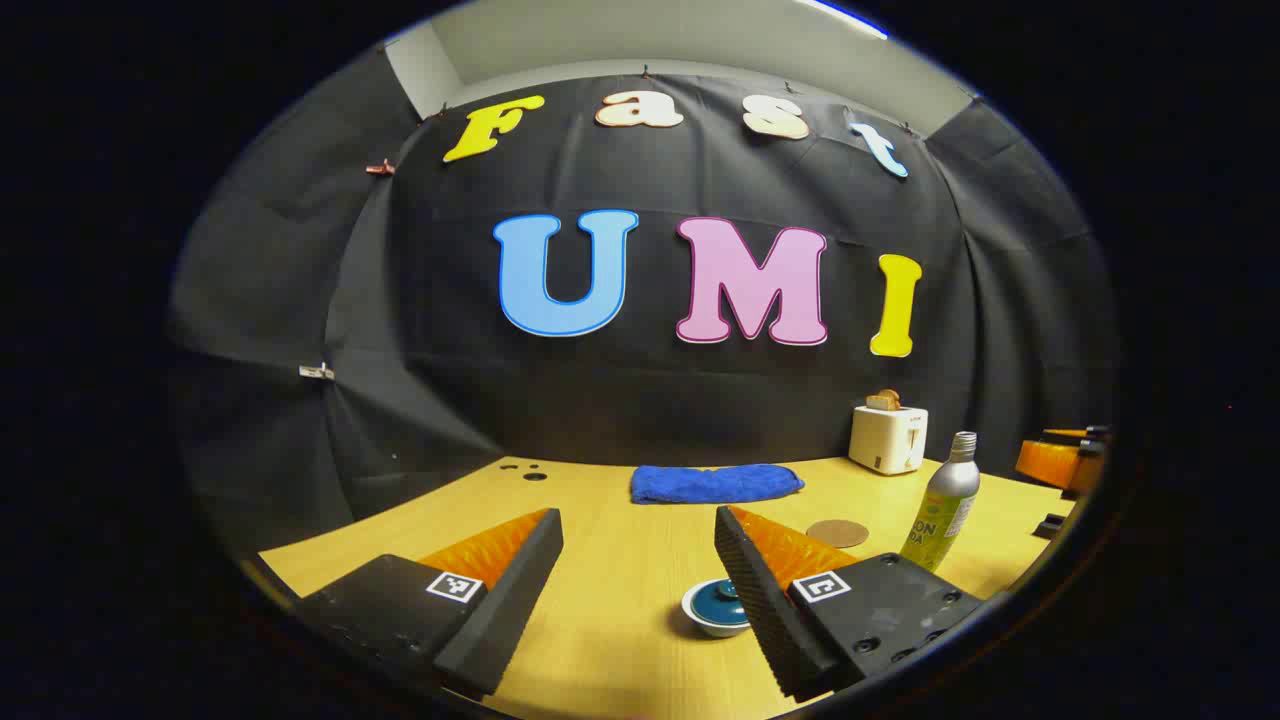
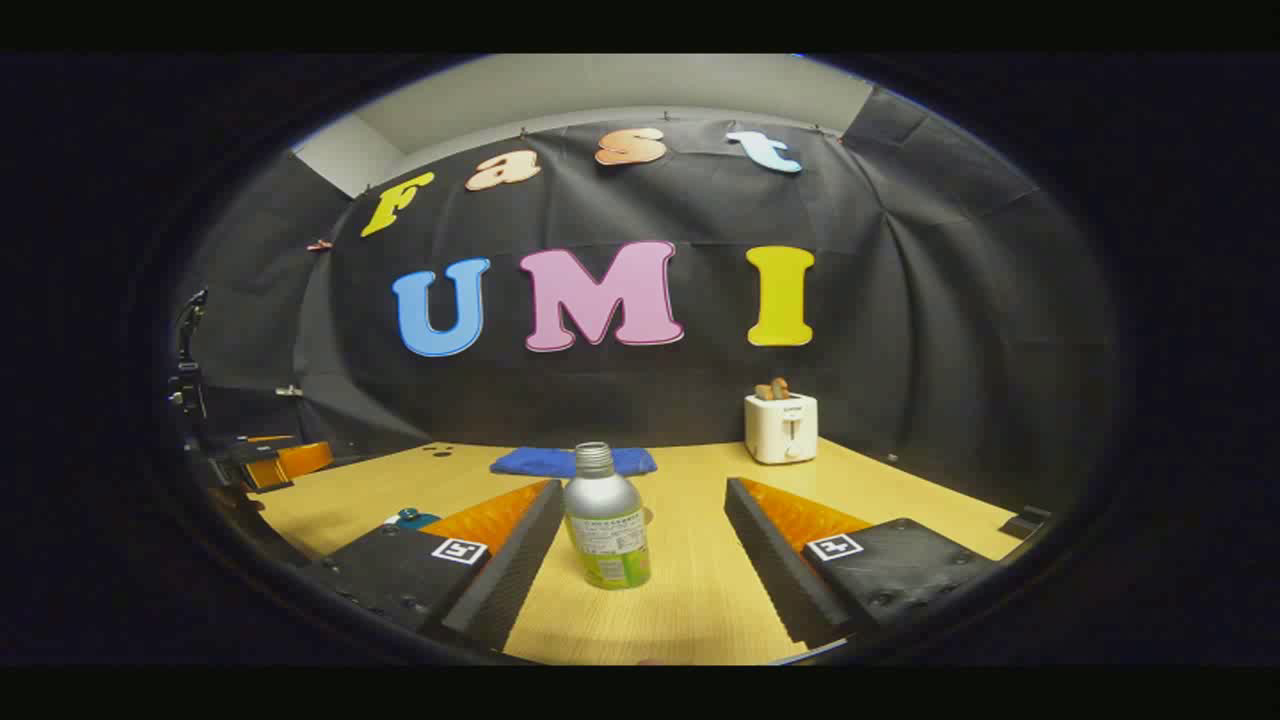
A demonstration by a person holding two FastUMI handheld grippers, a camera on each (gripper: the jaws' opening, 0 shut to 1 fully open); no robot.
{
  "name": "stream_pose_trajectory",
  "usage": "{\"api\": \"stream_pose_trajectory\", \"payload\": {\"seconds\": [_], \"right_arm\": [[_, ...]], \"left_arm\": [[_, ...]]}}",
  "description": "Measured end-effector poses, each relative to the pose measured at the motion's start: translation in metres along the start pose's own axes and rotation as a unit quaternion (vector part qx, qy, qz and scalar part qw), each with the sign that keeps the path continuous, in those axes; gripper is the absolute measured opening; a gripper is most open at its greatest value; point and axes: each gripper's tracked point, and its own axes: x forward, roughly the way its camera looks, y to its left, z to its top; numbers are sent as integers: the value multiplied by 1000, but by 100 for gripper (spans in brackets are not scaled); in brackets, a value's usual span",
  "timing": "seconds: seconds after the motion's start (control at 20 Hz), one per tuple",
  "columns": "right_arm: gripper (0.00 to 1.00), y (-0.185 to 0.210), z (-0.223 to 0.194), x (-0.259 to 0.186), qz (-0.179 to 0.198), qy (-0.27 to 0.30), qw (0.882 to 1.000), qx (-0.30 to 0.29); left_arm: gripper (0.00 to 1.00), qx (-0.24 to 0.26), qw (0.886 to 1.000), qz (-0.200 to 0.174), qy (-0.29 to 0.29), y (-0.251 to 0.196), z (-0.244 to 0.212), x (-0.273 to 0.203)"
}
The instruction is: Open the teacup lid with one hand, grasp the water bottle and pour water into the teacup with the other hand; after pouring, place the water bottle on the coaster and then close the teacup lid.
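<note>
A pale wooden counter (image 1: 620,560) runs back to the booth's black cloth wall, with a strip of light wall and ceiling above the cloth. At the back edge lie a folded blue towel (image 1: 715,483) and, to its right, a white toaster (image 1: 888,437) with toast standing in its slots.

The water bottle (image 2: 605,520) stands upright on the counter, its long axis vertical and its uncapped threaded neck pointing straight up; its body is silver with a green label low down. In the right gripper view it sits between the fingers of the right claw (image 2: 640,560), closer to the finger on the left of that view, touching neither as far as can be seen. That claw is spread wide.

In the left gripper view the left claw (image 1: 635,590) is also spread wide and holds nothing. The teacup (image 1: 718,607), white with a dark teal lid on it, sits on the counter just beside the finger on the right, partly hidden by it. The round brown coaster (image 1: 838,533) lies flat beyond, between teacup and bottle, bare.
</note>
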Motion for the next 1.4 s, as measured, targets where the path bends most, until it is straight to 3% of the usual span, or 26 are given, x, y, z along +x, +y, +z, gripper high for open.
{"api": "stream_pose_trajectory", "payload": {"seconds": [0.1,0.8,1.4], "right_arm": [[99,6,-5,0,12,0,1000,3],[99,12,-12,11,6,9,1000,-9],[99,13,-23,19,9,18,1000,-6]], "left_arm": [[97,-7,1000,-5,4,3,-4,2],[97,-5,1000,-21,16,3,-13,10],[97,-18,997,-69,41,-33,-43,21]]}}
